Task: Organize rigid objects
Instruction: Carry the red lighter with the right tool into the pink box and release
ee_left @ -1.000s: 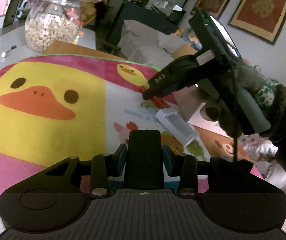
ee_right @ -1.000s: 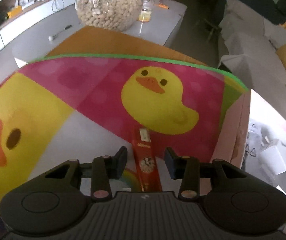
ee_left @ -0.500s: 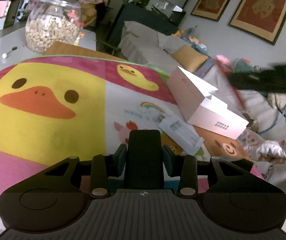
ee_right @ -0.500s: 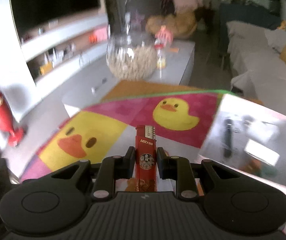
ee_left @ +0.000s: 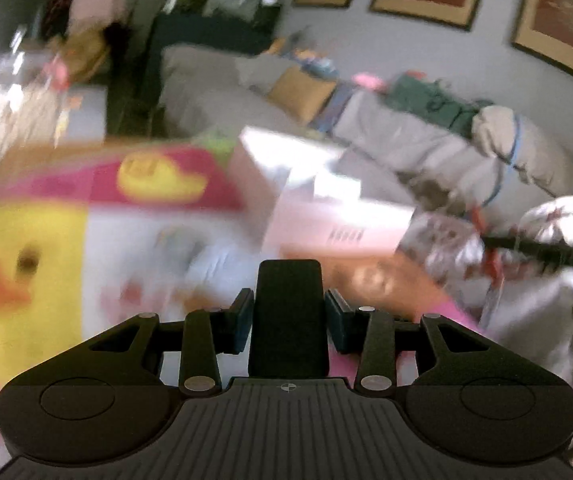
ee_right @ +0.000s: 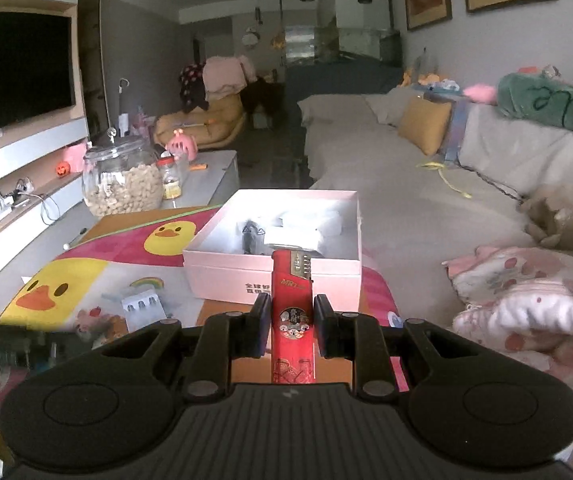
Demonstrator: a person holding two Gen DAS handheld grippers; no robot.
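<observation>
My right gripper is shut on a red lighter, which stands up between the pads just in front of the open pink box. The box sits on the duck-print mat and holds white packets and a dark item. In the blurred left wrist view, my left gripper is shut on a flat black block. The pink box lies ahead of it, slightly right. A small white packet lies on the mat left of the box.
A glass jar of nuts and a small bottle stand on the grey table beyond the mat. A grey sofa with cushions runs along the right. Pink spotted bedding lies at the near right.
The right gripper shut on the lighter, lifted it off the mat and swung right to face the pink box. The left gripper rose and moved right with the black block; its view is now blurred.
</observation>
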